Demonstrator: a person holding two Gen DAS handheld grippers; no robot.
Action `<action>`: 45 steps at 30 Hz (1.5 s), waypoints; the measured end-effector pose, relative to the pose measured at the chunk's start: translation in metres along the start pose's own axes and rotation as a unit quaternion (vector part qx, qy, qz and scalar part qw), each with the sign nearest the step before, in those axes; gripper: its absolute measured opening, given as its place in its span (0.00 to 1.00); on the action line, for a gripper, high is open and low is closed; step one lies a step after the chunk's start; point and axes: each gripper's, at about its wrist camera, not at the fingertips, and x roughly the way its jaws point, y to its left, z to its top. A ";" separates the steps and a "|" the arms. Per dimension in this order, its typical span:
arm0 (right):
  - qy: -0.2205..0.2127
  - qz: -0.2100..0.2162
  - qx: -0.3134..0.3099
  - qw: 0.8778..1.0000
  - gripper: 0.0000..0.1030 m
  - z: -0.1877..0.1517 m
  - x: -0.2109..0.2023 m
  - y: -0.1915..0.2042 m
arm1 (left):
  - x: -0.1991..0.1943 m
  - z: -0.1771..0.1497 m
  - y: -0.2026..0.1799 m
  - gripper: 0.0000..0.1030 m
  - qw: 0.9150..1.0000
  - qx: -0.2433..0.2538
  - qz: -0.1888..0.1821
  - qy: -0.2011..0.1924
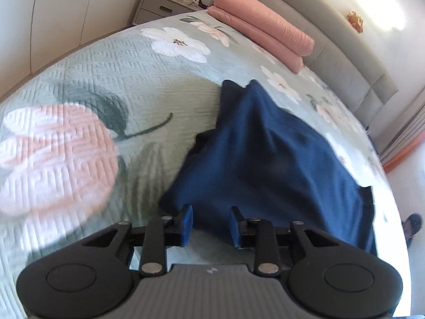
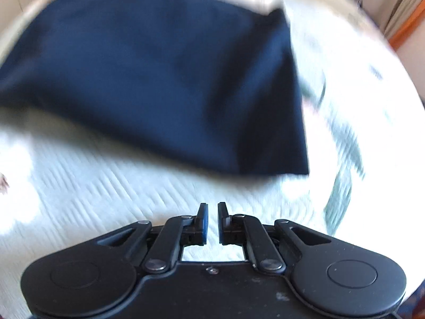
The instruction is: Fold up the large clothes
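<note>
A dark navy garment (image 1: 265, 159) lies partly folded and rumpled on a floral quilted bedspread (image 1: 132, 79). My left gripper (image 1: 211, 222) is open, its blue-padded fingers straddling the garment's near edge without closing on it. In the right wrist view the same navy garment (image 2: 159, 79) lies flat and blurred ahead. My right gripper (image 2: 212, 222) hovers over the pale bedspread (image 2: 106, 199) just short of the garment's near edge, its jaws nearly closed with a narrow gap and nothing between them.
A folded pink blanket (image 1: 260, 26) lies at the head of the bed by the padded headboard (image 1: 332, 40). A bedside table (image 1: 164, 5) with small items stands at the far left. The bed's right edge drops to the floor (image 1: 409, 186).
</note>
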 end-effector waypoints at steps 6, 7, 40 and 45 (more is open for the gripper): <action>-0.128 0.045 -0.013 0.991 0.06 0.048 -0.018 0.033 | -0.002 -0.015 -0.008 0.47 0.999 -0.023 -0.034 0.018; -0.141 0.066 -0.006 0.988 0.06 0.054 -0.017 0.039 | 0.002 -0.018 -0.005 0.48 0.998 -0.043 -0.045 0.024; -0.139 0.214 0.098 0.962 0.06 0.054 0.042 0.067 | 0.060 0.003 -0.054 0.11 0.981 -0.069 -0.136 -0.123; -0.127 0.274 0.170 0.938 0.06 0.051 0.052 0.042 | 0.049 0.012 -0.136 0.11 0.961 0.065 -0.250 -0.105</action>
